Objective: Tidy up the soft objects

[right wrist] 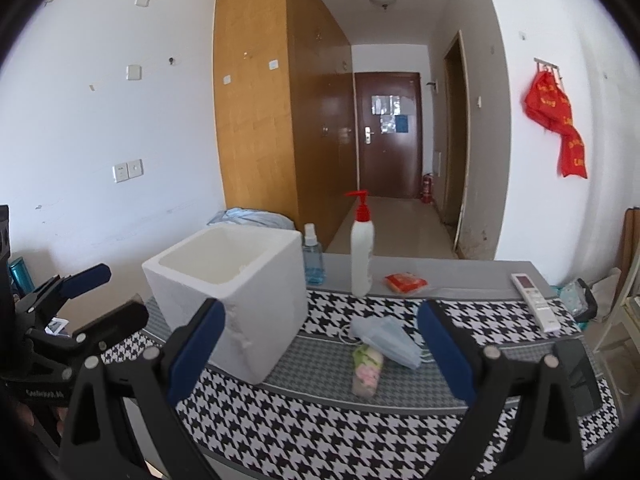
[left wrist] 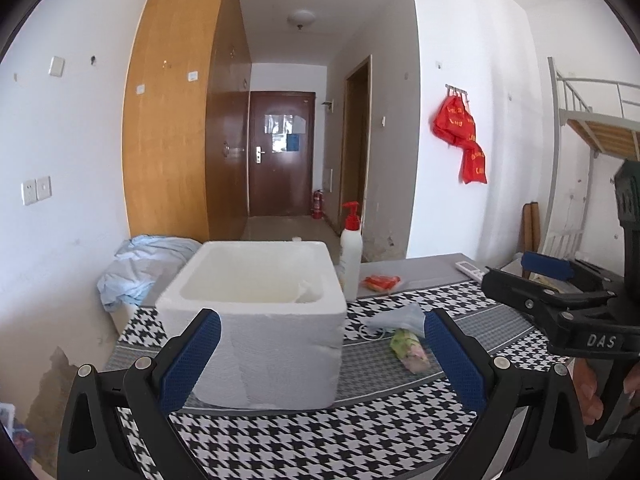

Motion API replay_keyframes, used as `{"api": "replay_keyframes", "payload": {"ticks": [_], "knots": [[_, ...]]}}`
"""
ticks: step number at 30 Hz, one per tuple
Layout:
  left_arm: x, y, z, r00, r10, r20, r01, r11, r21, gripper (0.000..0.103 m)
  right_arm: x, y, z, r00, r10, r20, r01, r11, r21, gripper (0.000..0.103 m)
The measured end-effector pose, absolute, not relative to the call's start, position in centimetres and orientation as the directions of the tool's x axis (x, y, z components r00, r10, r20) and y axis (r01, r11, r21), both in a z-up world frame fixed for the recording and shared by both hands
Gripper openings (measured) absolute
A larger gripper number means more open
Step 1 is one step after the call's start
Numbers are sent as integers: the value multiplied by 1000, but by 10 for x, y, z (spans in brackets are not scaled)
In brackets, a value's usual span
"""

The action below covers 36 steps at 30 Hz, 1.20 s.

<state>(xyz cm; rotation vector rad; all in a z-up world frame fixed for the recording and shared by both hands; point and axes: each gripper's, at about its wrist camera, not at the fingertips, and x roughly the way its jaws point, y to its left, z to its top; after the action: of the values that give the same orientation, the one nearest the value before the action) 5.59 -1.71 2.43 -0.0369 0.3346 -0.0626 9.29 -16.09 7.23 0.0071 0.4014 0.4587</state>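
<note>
A white pump bottle with a red nozzle stands upright near the far edge of the tabletop, which is covered in a black-and-white houndstooth cloth. Just to its left stands a small clear spray bottle of blue liquid. A white remote control lies flat toward the far right corner. A dark flat device rests at the right edge. Beyond the table, a wooden wardrobe lines the left wall, and a dark brown door closes the corridor with a red fire extinguisher beside it. Red cloth bags hang from wall hooks. A metal bunk bed frame stands on the right.
</note>
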Motion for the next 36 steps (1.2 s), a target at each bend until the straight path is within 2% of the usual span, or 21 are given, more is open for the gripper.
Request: {"api": "replay_keyframes", "payload": {"ticks": [12,24,29,36], "knots": [[51,-31,7,944,-102,-313,86,994,-63,102,88,-185,50,836,396,-379,-384,917,112,99],[67,-50,-18,910,-159,-382,133,987,-93,102,89,-202,30,838,367,-405,-348,929,123,99],[70,-55,-22,917,-147,-370,129,989,-72,102,95,-209,24,834,355,-423,-336,934,122,98],[82,-67,-27,897,-169,-408,152,986,-74,102,105,-219,14,824,348,-448,-329,936,123,98]]}}
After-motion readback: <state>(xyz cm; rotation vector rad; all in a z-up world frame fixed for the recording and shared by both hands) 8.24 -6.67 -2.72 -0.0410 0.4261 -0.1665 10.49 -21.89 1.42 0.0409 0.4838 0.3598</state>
